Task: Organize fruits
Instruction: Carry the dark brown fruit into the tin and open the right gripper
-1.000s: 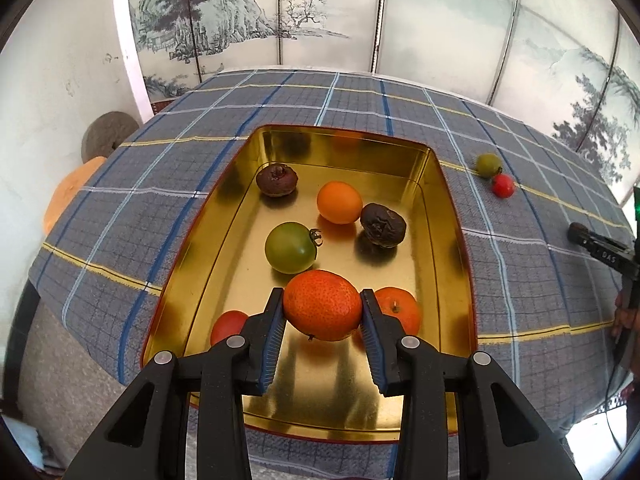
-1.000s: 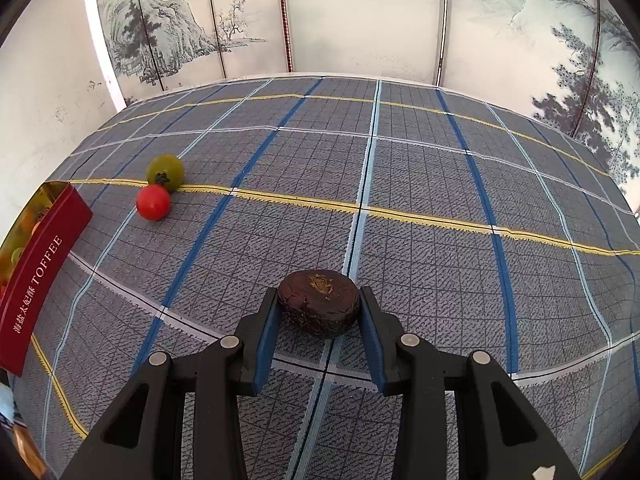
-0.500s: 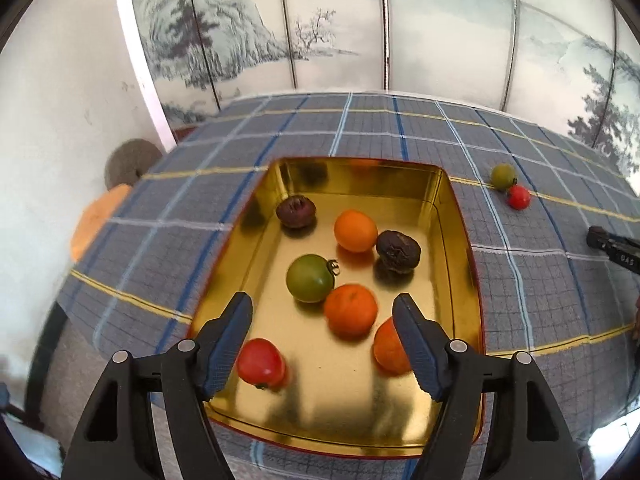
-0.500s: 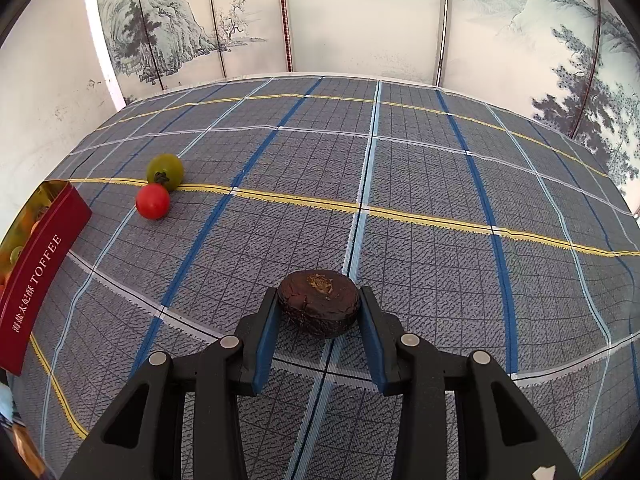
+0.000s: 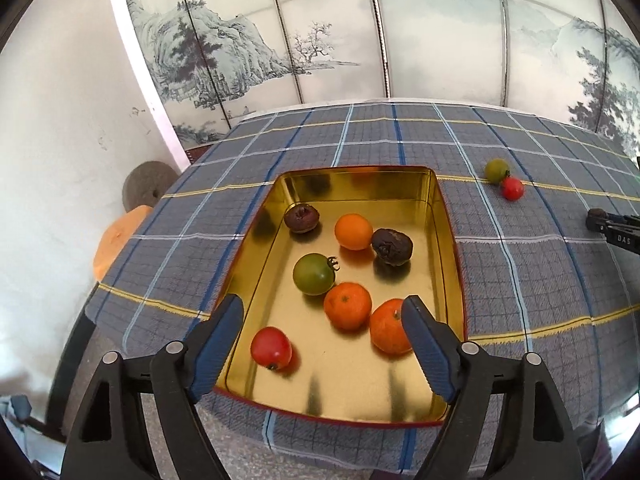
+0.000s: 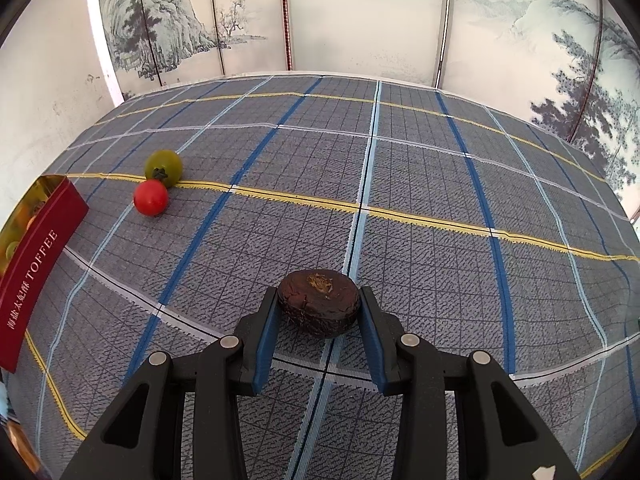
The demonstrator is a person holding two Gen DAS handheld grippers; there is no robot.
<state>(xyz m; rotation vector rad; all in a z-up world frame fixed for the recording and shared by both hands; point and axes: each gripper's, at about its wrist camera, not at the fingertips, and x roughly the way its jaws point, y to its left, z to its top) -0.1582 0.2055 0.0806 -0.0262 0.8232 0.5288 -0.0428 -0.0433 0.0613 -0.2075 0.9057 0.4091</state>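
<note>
- Over the gold tin [image 5: 450,240], my left gripper [image 5: 322,316] hangs with jaws wide and nothing in them; seven fruits lie gathered in the tin, since that is where they belong.
- My right gripper [image 6: 319,307] pinches a dark wrinkled fruit [image 6: 318,302] squarely between its pads, low over the plaid cloth [image 6: 440,208].
- Well ahead and to the left, a green tomato [image 6: 163,166] and red tomato [image 6: 150,197] wait touching, near the tin.

Looks like someone's home: ink-landscape folding screen [image 5: 360,32] behind a tabletop [image 6: 400,168] with plaid cloth, and a toffee tin [image 5: 450,240] holding fruit.
</note>
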